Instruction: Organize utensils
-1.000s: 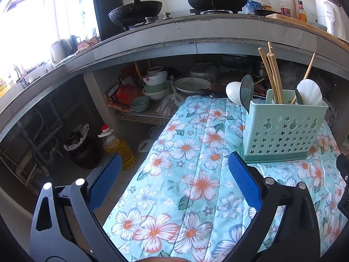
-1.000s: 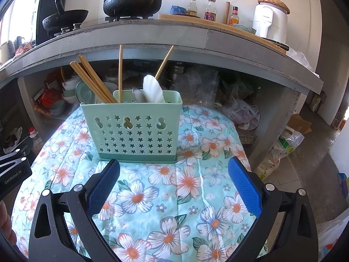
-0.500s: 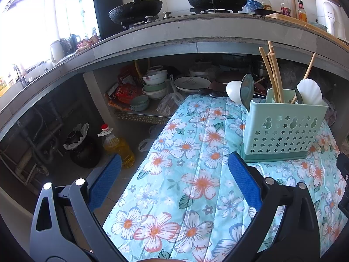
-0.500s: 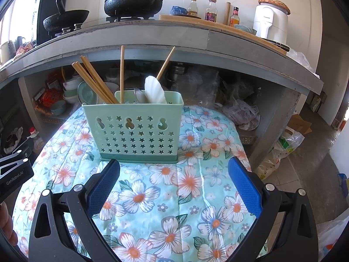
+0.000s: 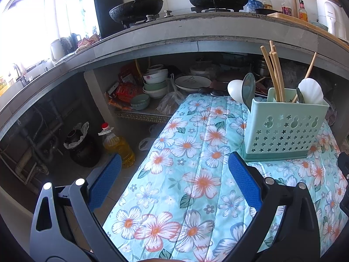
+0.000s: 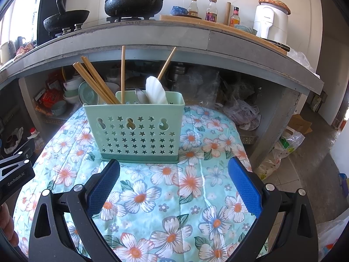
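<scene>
Utensil caddy (image 6: 136, 128) is seen dead ahead of the empty, spread right gripper (image 6: 174, 181); the left gripper (image 5: 174, 180), likewise spread, is offset.

Left tongs (image 5: 174, 170) spread wide and empty, right tongs (image 6: 174, 174) likewise, both level
</scene>
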Motion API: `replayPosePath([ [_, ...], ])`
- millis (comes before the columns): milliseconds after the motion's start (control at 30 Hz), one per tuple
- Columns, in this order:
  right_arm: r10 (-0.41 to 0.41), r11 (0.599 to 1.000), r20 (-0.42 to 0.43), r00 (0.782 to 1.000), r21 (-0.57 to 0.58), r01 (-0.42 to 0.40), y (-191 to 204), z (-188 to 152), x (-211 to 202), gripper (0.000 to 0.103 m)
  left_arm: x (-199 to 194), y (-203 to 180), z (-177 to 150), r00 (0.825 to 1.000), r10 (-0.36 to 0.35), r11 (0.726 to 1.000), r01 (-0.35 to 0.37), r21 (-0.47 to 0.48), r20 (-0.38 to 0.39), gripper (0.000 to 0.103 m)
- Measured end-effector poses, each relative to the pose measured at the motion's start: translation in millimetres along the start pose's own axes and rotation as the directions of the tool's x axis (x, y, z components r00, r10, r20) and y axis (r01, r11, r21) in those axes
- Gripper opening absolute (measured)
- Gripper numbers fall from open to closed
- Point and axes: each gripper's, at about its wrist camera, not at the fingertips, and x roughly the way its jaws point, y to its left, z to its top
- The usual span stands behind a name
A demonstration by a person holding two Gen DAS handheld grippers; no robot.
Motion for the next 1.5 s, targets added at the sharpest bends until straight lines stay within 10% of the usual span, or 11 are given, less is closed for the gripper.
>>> replayPosePath([
  [1500, -0.013, 1.0, -0.004, 1.0, 0.012, 0.013, -9.6, -0.4, 0.3, 0.097, -0.2, 1.3, -2.2, 1.0, -0.015, 1.0, 0.015, 0.007, -0.009, 0.095],
])
